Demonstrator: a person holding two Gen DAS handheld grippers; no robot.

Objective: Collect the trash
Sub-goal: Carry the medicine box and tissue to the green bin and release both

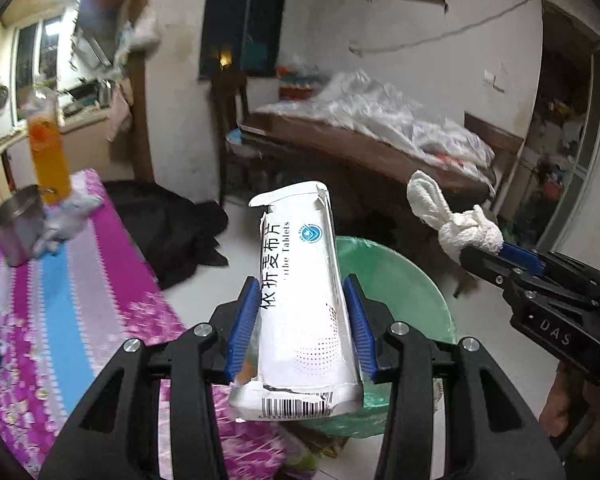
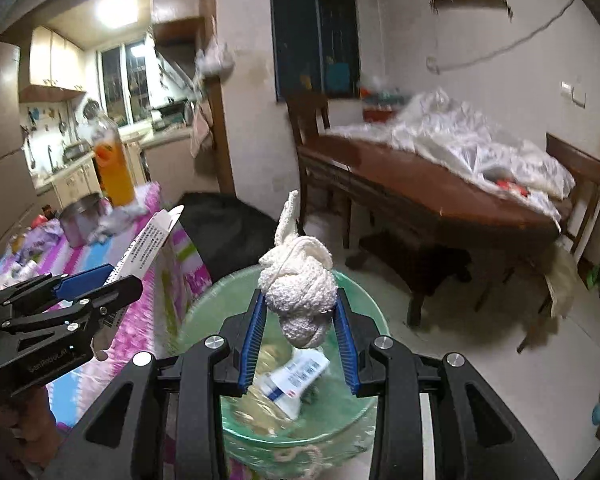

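Dim, cluttered room: a table (image 1: 80, 280) with a pink and blue striped cloth on the left, a dark wood table (image 2: 440, 196) heaped with plastic bags behind, kitchen in the far left corner. Green-lined bin (image 1: 400, 276) stands on the floor just beside the striped table's edge, directly under both grippers, handy for dropping table trash straight in.

Left gripper (image 1: 306, 300): jaws partly closed, blue pads pressing both long sides of a torn white tablet box (image 1: 300, 300). The box is held lengthwise, torn top pointing forward and up, barcode end toward the camera. It hangs above the bin's near rim, so likely ready for release.

Right gripper (image 2: 300, 312): jaws partly closed, clamped on a knotted white rag (image 2: 300, 292), with a loose tail sticking up. The rag sits over the bin's middle. The right wrist view shows trash already inside the bin: a small blue and white carton and pale crumpled stuff.

On the striped table remain an orange bottle (image 1: 48, 156), a steel cup (image 1: 18, 224) and a crumpled white wad (image 1: 66, 220) touching them. The wad may be the next trash; bottle and cup probably not.

Judgement: carry step is about finished, and opening both jaws should drop both items in. Risk: the box is close to the rim and could tip outside.
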